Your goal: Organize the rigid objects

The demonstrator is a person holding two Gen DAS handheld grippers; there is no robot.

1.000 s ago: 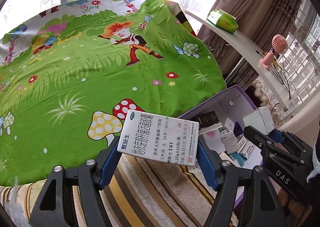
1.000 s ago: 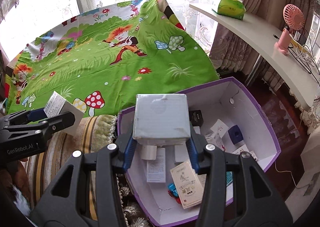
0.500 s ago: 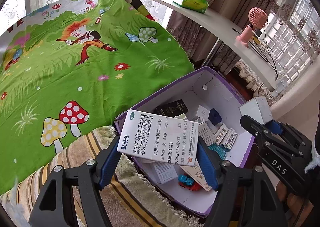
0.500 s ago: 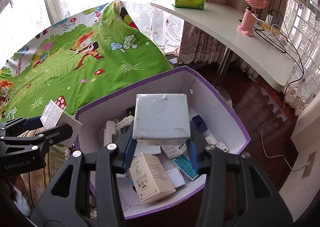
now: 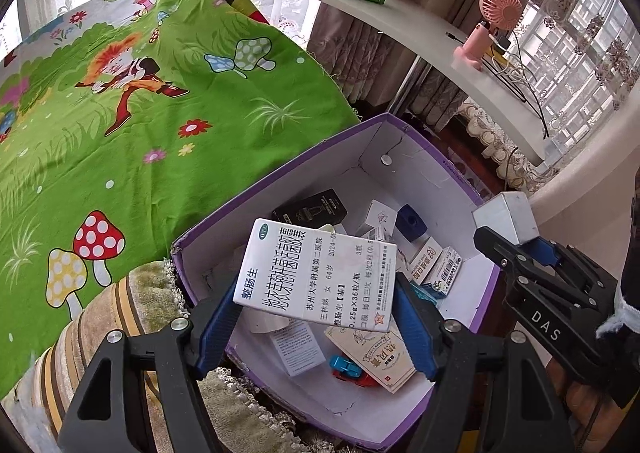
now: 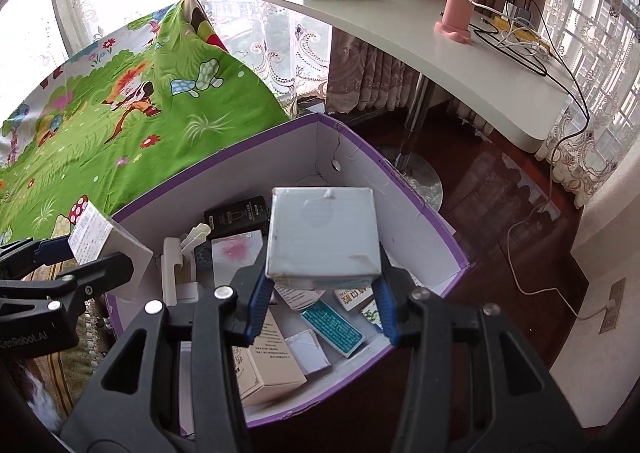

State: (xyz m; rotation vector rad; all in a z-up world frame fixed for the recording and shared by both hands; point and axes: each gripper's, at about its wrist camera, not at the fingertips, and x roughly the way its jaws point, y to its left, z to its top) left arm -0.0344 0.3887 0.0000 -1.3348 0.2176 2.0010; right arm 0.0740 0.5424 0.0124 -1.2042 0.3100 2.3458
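Left gripper (image 5: 316, 313) clamps medicine box (image 5: 320, 273); right gripper (image 6: 322, 293) clamps grey box (image 6: 323, 233).

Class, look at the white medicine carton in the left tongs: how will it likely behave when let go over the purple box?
The medicine carton looks stiff: flat faces, unbent. Probably light, being thin card. It would likely land flat, not roll, on the clutter in the purple box.

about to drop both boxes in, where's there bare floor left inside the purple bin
Bare floor in the purple bin lies along the far wall behind the black box, and in the near right corner past the tan carton. The middle, around the blue cube and small cartons, is crowded.
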